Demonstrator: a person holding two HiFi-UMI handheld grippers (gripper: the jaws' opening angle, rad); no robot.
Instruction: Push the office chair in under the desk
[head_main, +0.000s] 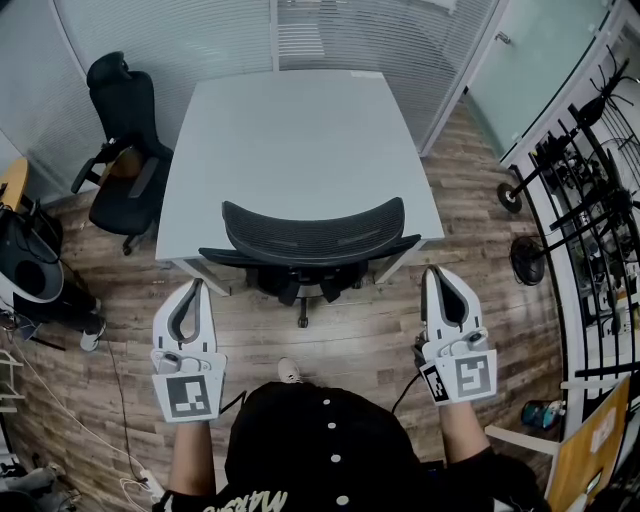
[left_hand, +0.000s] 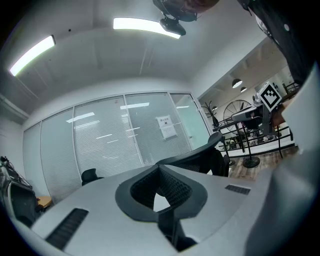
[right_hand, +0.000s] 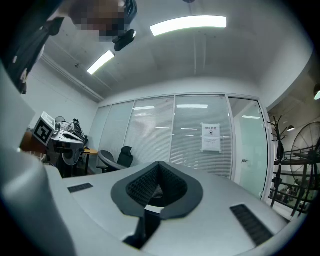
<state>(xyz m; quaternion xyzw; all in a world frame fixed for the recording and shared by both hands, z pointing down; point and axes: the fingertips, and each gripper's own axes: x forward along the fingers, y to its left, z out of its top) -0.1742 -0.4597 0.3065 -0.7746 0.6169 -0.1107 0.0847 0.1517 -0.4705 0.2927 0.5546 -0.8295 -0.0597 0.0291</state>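
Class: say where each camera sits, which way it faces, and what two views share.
Head view: on the head, steeply down at office chair, desk, left gripper, right gripper; own torso shows.
Left gripper view: on that gripper, along shut jaws toward glass wall; clothing upper right.
Right gripper view: likewise; clothing upper left.
Shared: both gripper views show the wall notice.

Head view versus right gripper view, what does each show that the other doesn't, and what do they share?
Only the head view shows the desk top and the wooden floor. Only the right gripper view shows the ceiling lights and a paper notice. Both show the office chair, the blind-covered glass wall and the shut right gripper.
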